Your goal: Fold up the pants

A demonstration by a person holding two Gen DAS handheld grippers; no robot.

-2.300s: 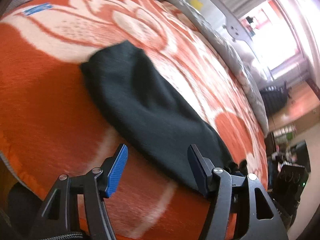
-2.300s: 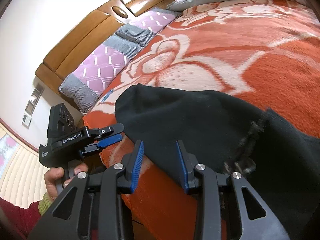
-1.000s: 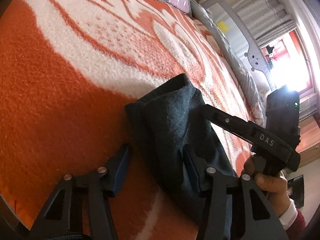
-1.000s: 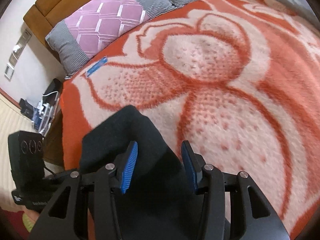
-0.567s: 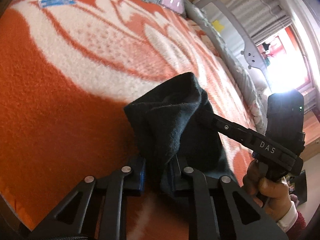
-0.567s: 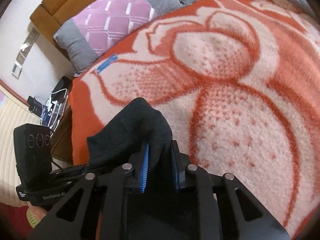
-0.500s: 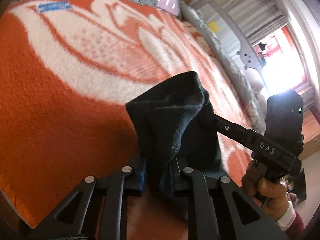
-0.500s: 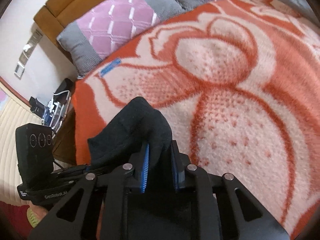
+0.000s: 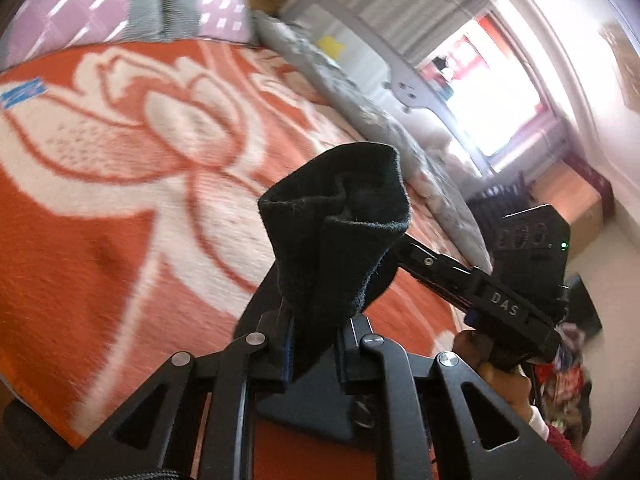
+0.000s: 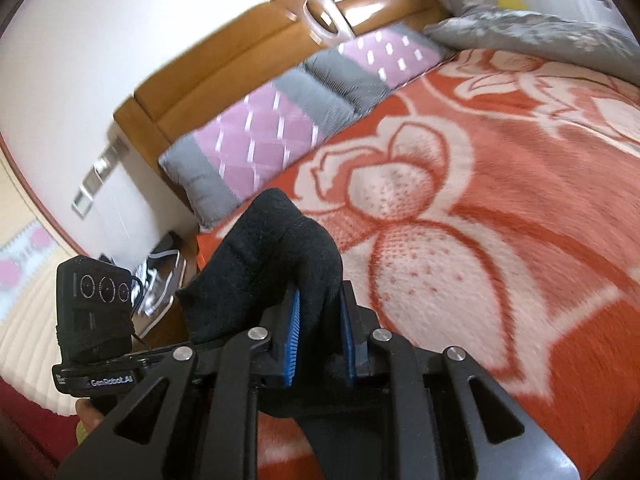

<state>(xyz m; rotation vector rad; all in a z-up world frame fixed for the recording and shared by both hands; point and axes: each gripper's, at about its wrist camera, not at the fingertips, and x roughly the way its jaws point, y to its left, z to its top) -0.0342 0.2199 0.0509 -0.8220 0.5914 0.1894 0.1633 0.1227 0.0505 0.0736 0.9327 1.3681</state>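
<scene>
The black pants [image 9: 340,240] are bunched and lifted above the orange and white flowered blanket [image 9: 120,160]. My left gripper [image 9: 314,344] is shut on one edge of the end of the pants. My right gripper [image 10: 320,340] is shut on the other edge of the same end [image 10: 276,256]. The two grippers are close side by side: the right one shows in the left wrist view [image 9: 500,300], and the left one shows in the right wrist view [image 10: 96,320]. The rest of the pants hangs below, out of sight.
Purple and grey pillows [image 10: 280,128] lie against a wooden headboard [image 10: 260,48] at the head of the bed. A grey quilt [image 9: 380,120] runs along the far side by a bed rail. A bright window [image 9: 500,92] is beyond.
Both grippers closed on the end of the pants, then raised it off the blanket. The view has tilted up toward the headboard and window.
</scene>
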